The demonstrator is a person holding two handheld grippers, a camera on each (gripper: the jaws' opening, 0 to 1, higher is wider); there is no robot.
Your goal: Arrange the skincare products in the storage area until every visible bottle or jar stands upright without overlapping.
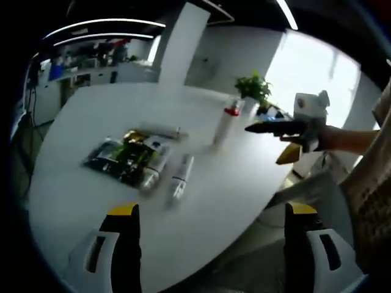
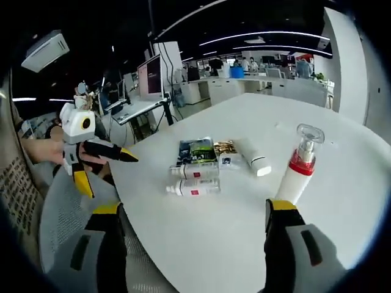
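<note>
One white pump bottle [image 2: 298, 174] with a red collar and clear cap stands upright on the white table [image 2: 201, 244]; in the left gripper view the same bottle [image 1: 226, 125] stands past the pile. Two white bottles [image 2: 195, 179] lie on their sides beside a white tube [image 2: 255, 162] and flat sachets [image 2: 197, 150]. In the left gripper view those lying bottles [image 1: 174, 178] and sachets [image 1: 122, 155] sit mid-table. My left gripper [image 1: 211, 210] is open and short of the table edge; it also shows as the left gripper [image 2: 113, 177], hand-held, jaws apart. My right gripper [image 2: 195, 210] is open, as is the right gripper [image 1: 263, 145] near the upright bottle.
A potted plant [image 1: 253, 88] stands at the table's far edge. Desks with monitors [image 2: 149, 76] and a laptop stand beyond the table. A white pillar [image 1: 183, 43] rises behind it. The floor [image 1: 250, 268] shows past the table's near edge.
</note>
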